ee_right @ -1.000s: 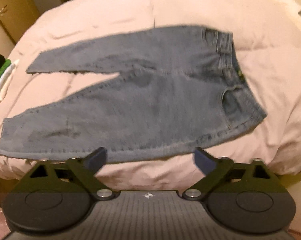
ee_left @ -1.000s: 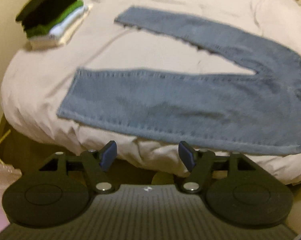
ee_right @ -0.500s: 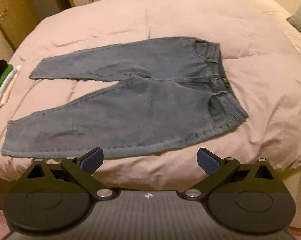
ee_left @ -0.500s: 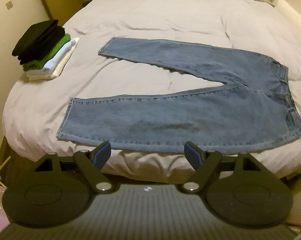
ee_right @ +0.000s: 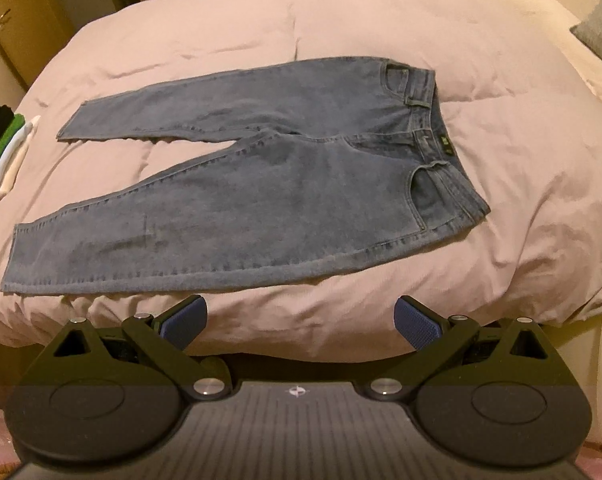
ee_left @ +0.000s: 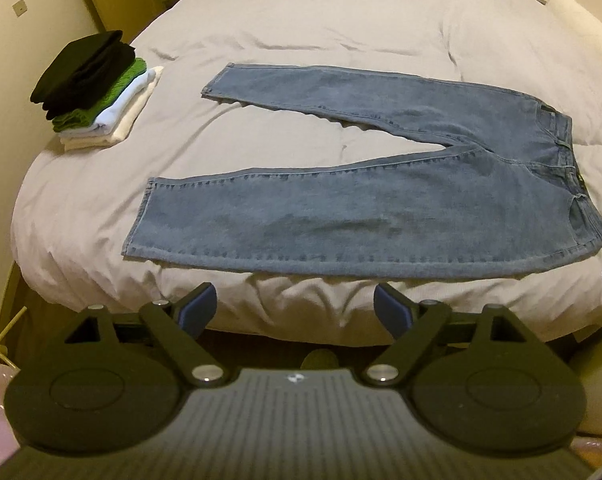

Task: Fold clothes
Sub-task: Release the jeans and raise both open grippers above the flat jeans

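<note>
A pair of light blue jeans (ee_left: 341, 216) (ee_right: 269, 200) lies flat on the bed, legs spread apart toward the left, waistband at the right. The near leg runs along the bed's front edge. My left gripper (ee_left: 295, 312) hovers open just off the front edge, below the near leg, holding nothing. Below the hip and thigh part of the jeans, my right gripper (ee_right: 299, 322) is also open and empty, off the bed's edge. Neither gripper touches the cloth.
A stack of folded clothes (ee_left: 91, 88) (ee_right: 3, 148), black on top, then green, pale blue and cream, sits at the bed's left corner. The pale duvet (ee_left: 321, 40) (ee_right: 341, 12) covers the bed. Cupboard doors stand behind; a grey pillow (ee_right: 601, 28) at far right.
Both grippers have pulled back and risen from the bed, so the whole jeans come into view. The left gripper's fingers stand wider apart. The jeans have not moved.
</note>
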Demonstrator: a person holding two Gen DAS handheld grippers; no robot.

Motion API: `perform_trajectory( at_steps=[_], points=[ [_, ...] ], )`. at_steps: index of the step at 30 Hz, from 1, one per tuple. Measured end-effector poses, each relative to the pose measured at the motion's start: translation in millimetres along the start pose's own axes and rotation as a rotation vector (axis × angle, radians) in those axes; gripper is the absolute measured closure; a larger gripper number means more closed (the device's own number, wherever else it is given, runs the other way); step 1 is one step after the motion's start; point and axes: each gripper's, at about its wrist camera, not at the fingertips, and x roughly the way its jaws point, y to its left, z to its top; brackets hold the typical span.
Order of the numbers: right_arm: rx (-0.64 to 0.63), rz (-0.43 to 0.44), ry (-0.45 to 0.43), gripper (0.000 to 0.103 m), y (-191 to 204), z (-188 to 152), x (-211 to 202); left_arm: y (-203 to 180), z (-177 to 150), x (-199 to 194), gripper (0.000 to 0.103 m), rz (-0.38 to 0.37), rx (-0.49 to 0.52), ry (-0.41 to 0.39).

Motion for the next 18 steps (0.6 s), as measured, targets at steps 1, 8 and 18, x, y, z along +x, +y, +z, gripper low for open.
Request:
perform_trajectory(
  at_steps=[1,8,18],
  points=[
    [-0.002,-0.001,-0.001,0.001,0,0,-1,1,-1,0,0.019,0.003,-0.002,0.001],
    [-0.002,-0.001,-0.005,0.001,-3,2,-4,7,-4,2,0.018,0.013,-0.009,0.015],
    [0.010,0.003,-0.011,0.001,-10,13,-4,0,10,1,0.017,0.001,0.008,-0.009]
  ],
)
